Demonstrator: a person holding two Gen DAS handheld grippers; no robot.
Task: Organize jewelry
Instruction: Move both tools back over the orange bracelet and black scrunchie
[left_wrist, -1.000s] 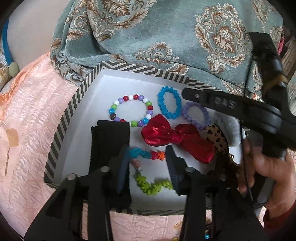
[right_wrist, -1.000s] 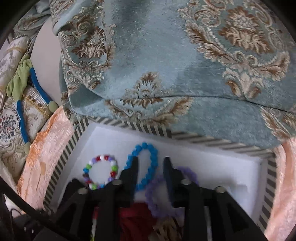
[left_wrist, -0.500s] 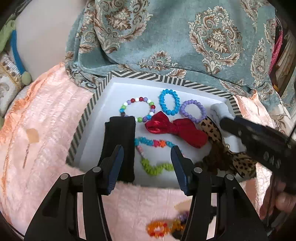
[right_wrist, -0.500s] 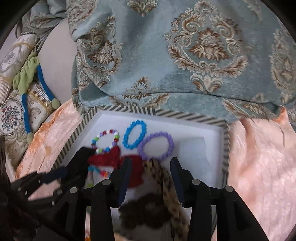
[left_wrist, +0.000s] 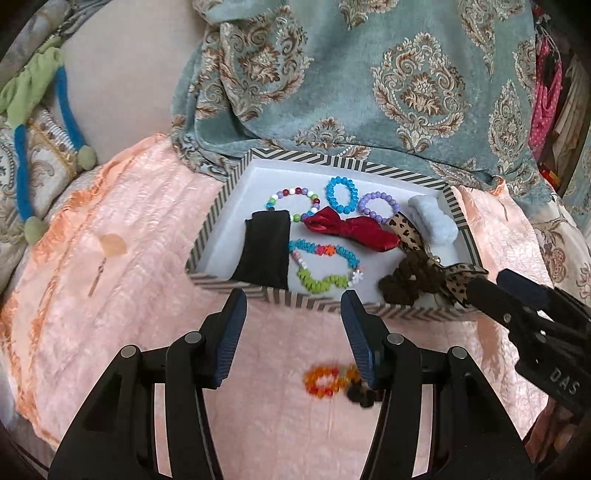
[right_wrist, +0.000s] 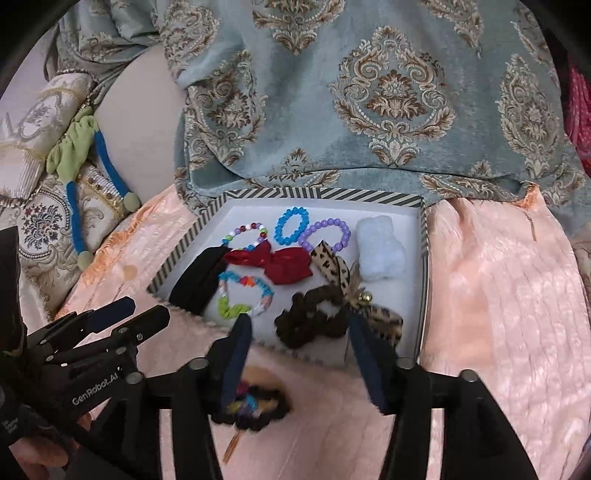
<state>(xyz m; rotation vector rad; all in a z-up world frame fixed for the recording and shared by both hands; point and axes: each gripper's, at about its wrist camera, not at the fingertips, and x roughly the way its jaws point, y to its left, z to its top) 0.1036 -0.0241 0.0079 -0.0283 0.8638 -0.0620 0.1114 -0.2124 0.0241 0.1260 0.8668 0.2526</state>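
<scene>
A striped-rim box (left_wrist: 280, 295) with a white floor sits on a peach quilted bedspread (left_wrist: 110, 266), its far edge against a teal damask cushion (left_wrist: 369, 74). Inside, along the far side, lie a multicolour bead bracelet (left_wrist: 293, 194), a blue bead bracelet (left_wrist: 341, 194) and a purple bead bracelet (left_wrist: 380, 202), with a pale fluffy piece (left_wrist: 434, 221) at the right. A black band (left_wrist: 266, 253) lies at the left, a red bow (left_wrist: 351, 229) in the middle, a turquoise-and-green bead strand (left_wrist: 325, 266) near the front, and a leopard-print ribbon (left_wrist: 406, 230) above a brown scrunchie (left_wrist: 406, 280) at the right.

The left tongs (left_wrist: 293, 332) hang over the bedspread just in front of the box, jaws apart and empty. An orange bead bracelet (left_wrist: 325, 380) lies on the bedspread beneath them, touching a dark item partly hidden by the right-hand jaw.

The right tongs (right_wrist: 301, 360) have just been opening; their jaws stand apart with nothing between them, above the box's near rim. A dark scrunchie with coloured beads (right_wrist: 255, 406) lies blurred on the bedspread below them.
</scene>
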